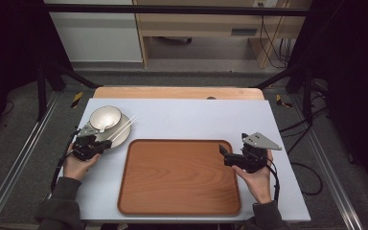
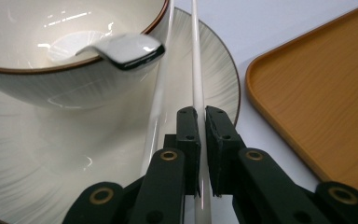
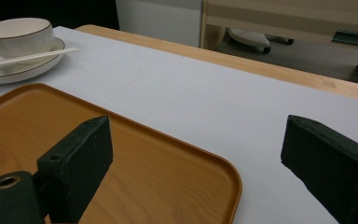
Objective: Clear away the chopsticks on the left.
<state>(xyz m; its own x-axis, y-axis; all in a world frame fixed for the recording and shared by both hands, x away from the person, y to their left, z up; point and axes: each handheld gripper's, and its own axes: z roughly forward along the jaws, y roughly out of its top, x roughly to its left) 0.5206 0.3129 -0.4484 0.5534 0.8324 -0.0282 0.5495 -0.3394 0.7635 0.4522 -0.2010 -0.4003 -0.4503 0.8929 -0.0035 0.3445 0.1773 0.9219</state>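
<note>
A white bowl (image 1: 105, 116) with a brown rim stands on a white plate (image 1: 122, 135) at the table's left. A white spoon (image 2: 130, 49) rests in the bowl with its handle over the rim. Two white chopsticks (image 1: 126, 126) lie across the plate beside the bowl. My left gripper (image 2: 200, 112) is at the plate's near edge, shut on the right-hand chopstick (image 2: 196, 56); the other chopstick (image 2: 161, 93) lies free just left of the jaws. My right gripper (image 1: 224, 152) stands open over the right edge of the wooden tray (image 1: 179, 177), nothing between its jaws (image 3: 196, 144).
The tray lies at the table's front centre on a pale grey mat (image 1: 196, 115). A bare wooden strip (image 1: 172, 92) runs along the table's far edge. Past it are a floor, a cabinet and cables.
</note>
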